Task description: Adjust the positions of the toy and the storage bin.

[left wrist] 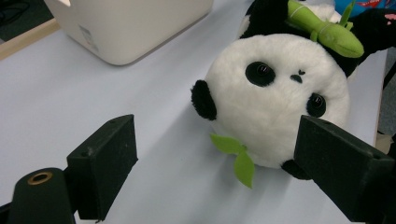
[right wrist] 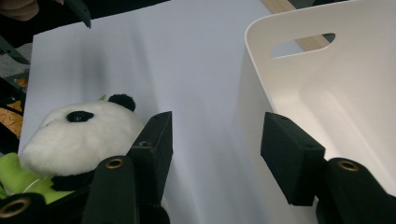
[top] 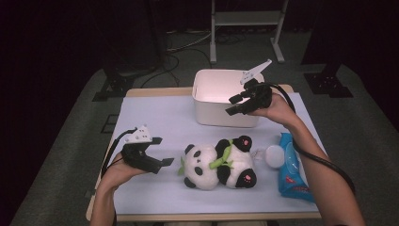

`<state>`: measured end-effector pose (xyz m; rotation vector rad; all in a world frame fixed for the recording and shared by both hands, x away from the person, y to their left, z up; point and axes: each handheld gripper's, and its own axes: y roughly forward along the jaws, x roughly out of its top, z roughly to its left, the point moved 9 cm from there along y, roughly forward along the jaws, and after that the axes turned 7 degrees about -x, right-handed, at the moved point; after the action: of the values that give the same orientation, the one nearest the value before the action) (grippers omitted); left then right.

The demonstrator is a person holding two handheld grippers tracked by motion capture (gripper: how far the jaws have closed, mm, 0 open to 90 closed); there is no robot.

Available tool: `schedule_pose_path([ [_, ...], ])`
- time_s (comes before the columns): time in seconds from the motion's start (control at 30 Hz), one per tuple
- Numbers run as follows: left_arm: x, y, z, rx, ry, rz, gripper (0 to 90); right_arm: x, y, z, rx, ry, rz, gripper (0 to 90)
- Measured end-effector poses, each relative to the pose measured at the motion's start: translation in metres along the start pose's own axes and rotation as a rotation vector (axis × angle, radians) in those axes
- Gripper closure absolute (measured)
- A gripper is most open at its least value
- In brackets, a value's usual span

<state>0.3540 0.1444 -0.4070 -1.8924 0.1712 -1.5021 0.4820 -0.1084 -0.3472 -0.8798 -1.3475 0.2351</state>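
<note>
A plush panda (top: 218,163) with a green bamboo sprig lies on its back in the middle of the white table mat (top: 155,117). My left gripper (top: 162,153) rests low at the panda's left, open, with its jaws pointing at the panda's head (left wrist: 275,93); nothing is between them. My right gripper (top: 235,104) hovers over the near rim of the white bin (top: 221,96) at the back, open and empty. In the right gripper view its jaws straddle the bin's wall (right wrist: 261,93), with the panda (right wrist: 79,130) lower left.
A white round lid or cap (top: 274,156) and a blue wipes pack (top: 294,167) lie to the right of the panda. The bin's inside (right wrist: 345,102) looks bare. Black stands and a metal frame (top: 247,23) stand on the floor beyond the table.
</note>
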Motion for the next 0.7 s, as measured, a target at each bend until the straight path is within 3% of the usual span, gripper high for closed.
schedule_pose_path([
  [0.33, -0.001, -0.003, 0.001, 0.002, -0.015, -0.008, 10.8, 0.004, 0.017, -0.019, -0.006, 0.011, 0.041, 47.7],
  [0.7, -0.004, -0.005, 0.002, 0.002, -0.026, -0.008, 10.4, 0.007, 0.037, -0.027, 0.008, -0.004, 0.075, 53.0],
])
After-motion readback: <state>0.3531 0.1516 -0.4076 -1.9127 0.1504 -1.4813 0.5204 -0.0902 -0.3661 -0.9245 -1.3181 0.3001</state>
